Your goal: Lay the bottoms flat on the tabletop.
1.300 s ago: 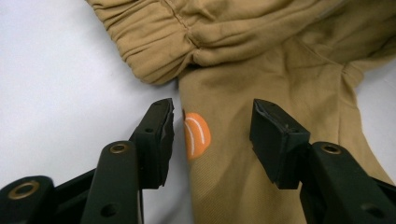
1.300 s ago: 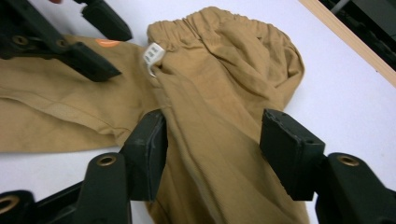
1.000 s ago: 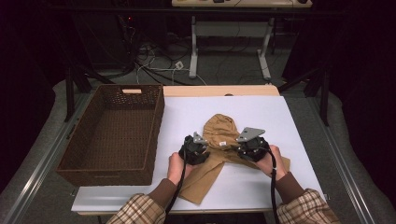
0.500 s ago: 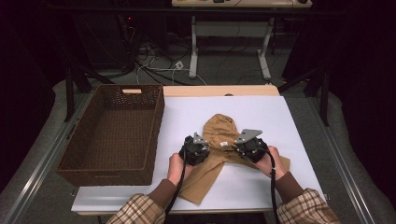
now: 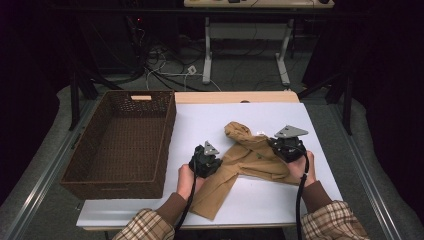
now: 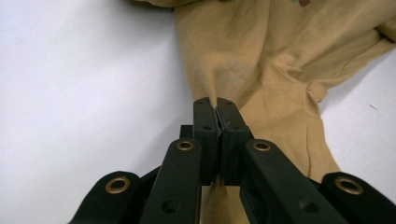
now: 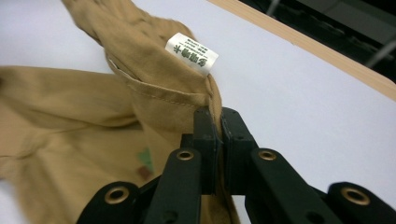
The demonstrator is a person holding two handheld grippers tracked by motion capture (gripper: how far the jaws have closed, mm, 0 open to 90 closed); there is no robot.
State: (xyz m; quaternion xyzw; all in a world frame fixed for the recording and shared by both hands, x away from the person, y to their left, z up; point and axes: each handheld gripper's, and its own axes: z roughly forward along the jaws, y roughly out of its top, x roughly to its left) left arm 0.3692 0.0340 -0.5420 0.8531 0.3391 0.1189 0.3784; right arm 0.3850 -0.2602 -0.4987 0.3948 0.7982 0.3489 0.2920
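Two grippers are clamped on one tan cotton garment (image 5: 250, 157) that lies crumpled on the white table top (image 5: 210, 120) in front of you. Far left, the dark brown woven rectangular basket (image 5: 122, 142) sits on the table's left edge, well apart from the cloth. Next comes your left gripper (image 5: 216, 159), its jaws pressed together on a pinch of the fabric; in the left gripper view (image 6: 218, 105) the cloth rises in a small ridge right at the tips, with a sleeve trailing away beside them. The garment spreads between your hands, one bunched end pointing toward the far edge of the table and one long sleeve running toward the near edge. On the right, your right gripper (image 5: 274, 144) has its jaws closed on the stitched edge of the cloth, just below a small white printed care label (image 7: 191, 53).
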